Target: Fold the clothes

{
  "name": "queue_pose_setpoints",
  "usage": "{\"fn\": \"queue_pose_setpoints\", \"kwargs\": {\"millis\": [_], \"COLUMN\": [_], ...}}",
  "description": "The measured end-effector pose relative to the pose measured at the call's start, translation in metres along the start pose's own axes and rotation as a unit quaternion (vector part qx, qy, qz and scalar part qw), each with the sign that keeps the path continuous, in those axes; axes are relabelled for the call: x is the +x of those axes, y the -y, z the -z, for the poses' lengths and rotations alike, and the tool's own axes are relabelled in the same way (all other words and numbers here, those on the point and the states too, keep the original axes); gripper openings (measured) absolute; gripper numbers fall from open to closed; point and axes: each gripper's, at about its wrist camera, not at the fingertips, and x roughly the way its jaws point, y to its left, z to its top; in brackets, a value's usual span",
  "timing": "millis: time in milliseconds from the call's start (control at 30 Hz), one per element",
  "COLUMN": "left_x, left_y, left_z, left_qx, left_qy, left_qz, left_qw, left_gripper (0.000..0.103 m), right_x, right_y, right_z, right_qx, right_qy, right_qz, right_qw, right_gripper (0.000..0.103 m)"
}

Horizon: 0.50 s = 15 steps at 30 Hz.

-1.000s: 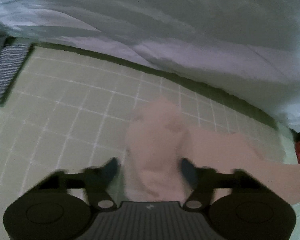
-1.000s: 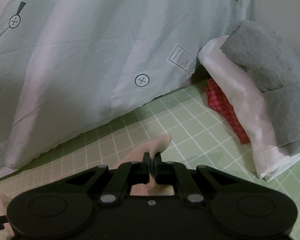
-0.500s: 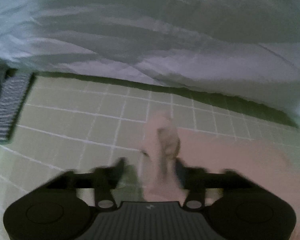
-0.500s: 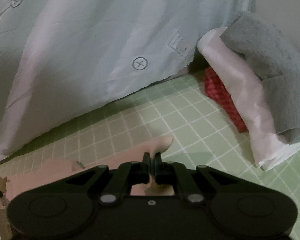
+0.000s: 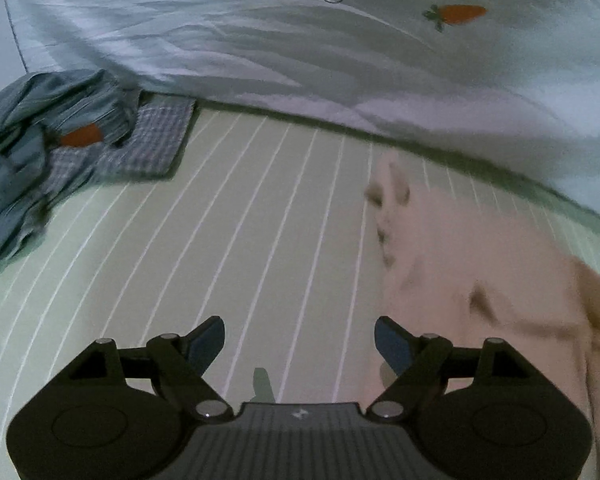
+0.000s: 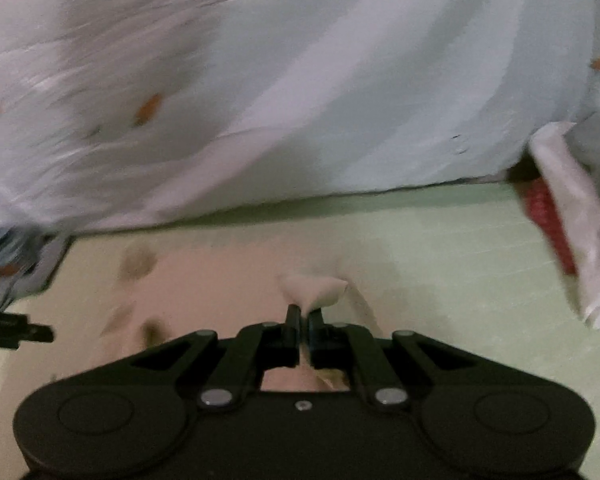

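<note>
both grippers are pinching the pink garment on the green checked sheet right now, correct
Not quite. Only the right gripper is shut on the pink garment. The left wrist view shows the left gripper with its fingers wide apart and nothing between them; the garment lies beside it on the green checked sheet.

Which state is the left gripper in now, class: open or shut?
Open. The left gripper shows its blue-padded fingers spread wide over the checked mat, nothing between them; the pink garment lies beside it.
</note>
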Motion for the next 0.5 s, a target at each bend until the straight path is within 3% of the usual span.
{"fn": "queue_pose_setpoints", "kwargs": {"millis": [300, 500], "left_x": [-0.035, -0.053], "left_y": [-0.024, -0.047], "left_z": [0.07, 0.099], "left_qx": [0.024, 0.042], "left_qy": [-0.033, -0.038], "left_qz": [0.01, 0.018], "left_qw": [0.9991, 0.9982], "left_gripper": [0.083, 0.083], "right_x": [-0.037, -0.056], "right_y": [-0.059, -0.097], "right_z": [0.076, 0.104], "right_qx": [-0.022, -0.049], "right_qy": [-0.069, -0.093], "right_qz": [-0.043, -0.057], "right_qw": [0.996, 0.993], "right_gripper": [0.003, 0.003]}}
